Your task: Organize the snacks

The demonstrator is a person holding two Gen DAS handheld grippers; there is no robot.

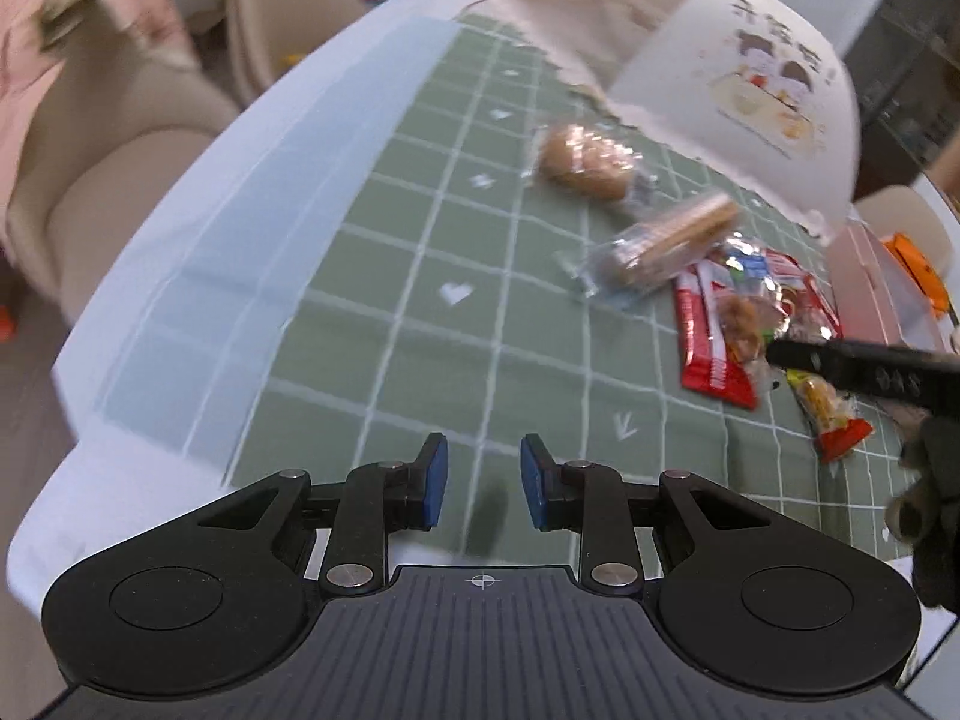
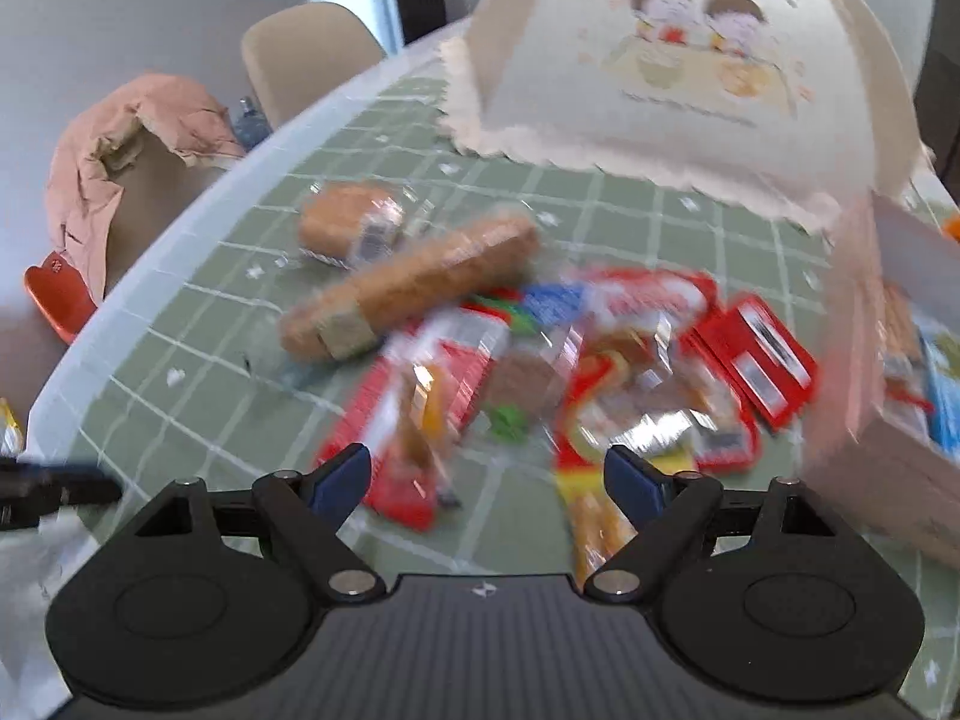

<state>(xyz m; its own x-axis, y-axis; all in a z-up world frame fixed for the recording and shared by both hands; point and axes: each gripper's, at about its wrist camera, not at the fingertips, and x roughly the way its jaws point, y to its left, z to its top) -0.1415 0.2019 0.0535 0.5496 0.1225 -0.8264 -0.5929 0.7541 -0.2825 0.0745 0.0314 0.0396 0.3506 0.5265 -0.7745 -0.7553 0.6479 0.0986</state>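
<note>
Two grippers are in my views, both empty. In the left wrist view my left gripper (image 1: pixel 483 480) sits at lower centre over bare green checked cloth (image 1: pixel 420 240), its blue pads narrowly apart with nothing between them. In the right wrist view my right gripper (image 2: pixel 486 480) is spread wide above the pile of snacks (image 2: pixel 570 372); no pad touches a packet.

The snacks lie loose on the cloth at centre of the right wrist view: a round wrapped bun (image 2: pixel 351 225) at upper left of the pile, a long wrapped roll (image 2: pixel 414 288) lying slantwise just below it, and red packets (image 2: pixel 750 360) heaped to the right, blurred so I cannot read them. A pink box (image 2: pixel 888 396) at the right edge holds more packets. A cream food cover (image 2: pixel 678 60) with cartoon figures stands behind the pile, upper right. At upper left, a chair (image 2: pixel 300 54) carries pink fabric (image 2: pixel 120 138) nearby.
</note>
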